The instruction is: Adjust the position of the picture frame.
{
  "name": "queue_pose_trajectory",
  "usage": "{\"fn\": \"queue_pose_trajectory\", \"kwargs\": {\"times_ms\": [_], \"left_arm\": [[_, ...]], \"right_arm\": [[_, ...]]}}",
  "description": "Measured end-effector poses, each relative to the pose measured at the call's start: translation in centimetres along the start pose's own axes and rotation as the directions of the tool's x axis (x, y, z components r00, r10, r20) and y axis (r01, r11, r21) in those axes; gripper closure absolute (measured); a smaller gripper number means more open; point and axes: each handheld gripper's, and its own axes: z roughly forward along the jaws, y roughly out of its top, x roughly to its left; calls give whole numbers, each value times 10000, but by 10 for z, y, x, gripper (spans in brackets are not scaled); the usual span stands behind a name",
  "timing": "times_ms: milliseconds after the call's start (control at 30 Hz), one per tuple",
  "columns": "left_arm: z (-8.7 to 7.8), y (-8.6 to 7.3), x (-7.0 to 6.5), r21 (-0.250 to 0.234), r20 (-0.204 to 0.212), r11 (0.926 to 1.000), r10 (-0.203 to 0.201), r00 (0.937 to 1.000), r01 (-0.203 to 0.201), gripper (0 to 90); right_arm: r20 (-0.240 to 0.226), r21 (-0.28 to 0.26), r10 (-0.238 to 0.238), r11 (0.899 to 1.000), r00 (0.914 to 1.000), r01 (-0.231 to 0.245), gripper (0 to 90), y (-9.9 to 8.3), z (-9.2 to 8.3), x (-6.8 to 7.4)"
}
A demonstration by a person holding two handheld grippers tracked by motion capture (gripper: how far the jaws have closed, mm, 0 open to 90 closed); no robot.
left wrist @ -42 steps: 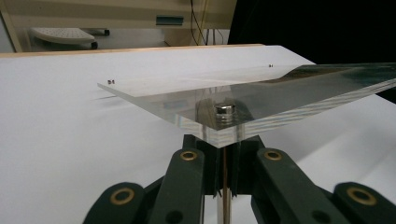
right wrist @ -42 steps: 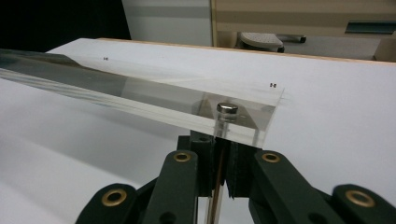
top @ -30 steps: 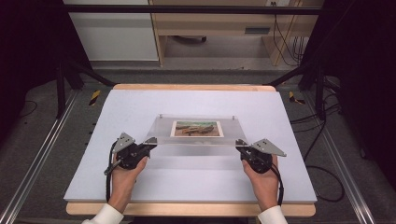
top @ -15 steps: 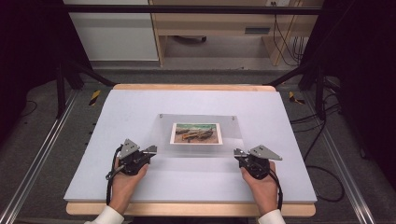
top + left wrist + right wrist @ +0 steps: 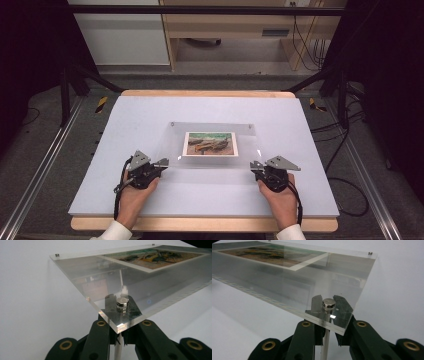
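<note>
1. Left tool [image 5: 161, 163] clamps the near left corner of the acrylic frame [image 5: 212, 145].
2. Right tool [image 5: 256, 165] sits at the near right corner, jaws just easing apart, corner still between them.
3. No readable writing.
4. Frame: clear slab, boat picture [image 5: 209, 143] inside, silver studs [image 5: 122, 302], mid bench [image 5: 150, 112].
</note>
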Motion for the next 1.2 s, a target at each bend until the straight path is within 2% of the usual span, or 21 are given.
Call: {"fn": "queue_pose_trajectory", "kwargs": {"times_ms": [133, 200, 267, 300, 333, 400, 433, 467, 500, 533, 567, 633, 800, 900, 967, 1033, 1100, 1200], "left_arm": [[2, -1, -4, 159, -17, 9997, 168, 9999, -168, 832], [3, -2, -5, 242, -235, 9992, 327, 9992, -321, 816], [4, -3, -5, 490, -385, 9978, 466, 9982, -447, 767], [5, -5, -5, 546, -578, 9969, 603, 9965, -572, 716], [4, -6, -4, 480, -655, 9969, 647, 9958, -616, 613], [0, -3, 0, 724, -581, 9967, 399, 9975, -357, 517], [-1, -2, 1, 784, -559, 9963, 394, 9977, -349, 464], [-2, -2, 4, 788, -427, 9963, 388, 9983, -353, 419], [-3, -3, 6, 840, -327, 9961, 314, 9990, -285, 385], [-4, -3, 8, 919, -288, 9957, 177, 9994, -150, 357], [-5, -4, 10, 996, -219, 9950, 62, 9997, -40, 291], [-8, -5, 13, 1051, -44, 9942, -238, 9997, 241, 270], [-16, -3, 17, 821, 20, 9963, -267, 9996, 264, 179], [-18, -1, 19, 710, 49, 9975, 51, 10000, -54, 91], [-20, 0, 18, 714, 60, 9972, 230, 9997, -234, 91], [-22, 1, 16, 740, -12, 9959, 515, 9987, -513, 84], [-25, 1, 17, 558, 174, 9972, 480, 9987, -489, 77], [-30, 1, 22, 571, 391, 9975, 403, 9984, -425, 75]], "right_arm": [[153, 16, 43, 10000, 9999, -43, 783, 0, 1, -4], [210, 85, 65, 9999, 9998, -67, 763, -1, 1, -4], [214, 338, 26, 9994, 9998, -33, 702, -2, 2, -4], [312, 391, -83, 9992, 9995, 71, 657, -3, 2, -5], [562, 584, -121, 9983, 9983, 88, 578, -4, 2, -5], [615, 653, 127, 9977, 9980, -167, 487, -4, -2, -8], [752, 722, 70, 9973, 9971, -125, 411, -4, -4, -11], [762, 700, 99, 9974, 9970, -152, 376, -4, -7, -13], [754, 715, 213, 9971, 9969, -267, 341, -4, -10, -15], [893, 703, 134, 9973, 9959, -197, 299, -4, -13, -18], [902, 731, 126, 9971, 9958, -193, 239, -5, -18, -21], [986, 716, 101, 9973, 9951, -172, 210, -5, -19, -21], [1438, 642, -131, 9979, 9895, 38, 171, -4, -33, -23], [1649, 617, 88, 9979, 9863, -192, 138, -6, -43, -29], [1681, 539, 100, 9984, 9857, -193, 130, -6, -44, -30], [1649, 179, 252, 9994, 9860, -286, 126, -5, -52, -32], [1606, 77, 156, 9998, 9869, -171, 121, -5, -54, -33], [1380, -128, 145, 9998, 9903, -129, 118, -5, -58, -33]]}}
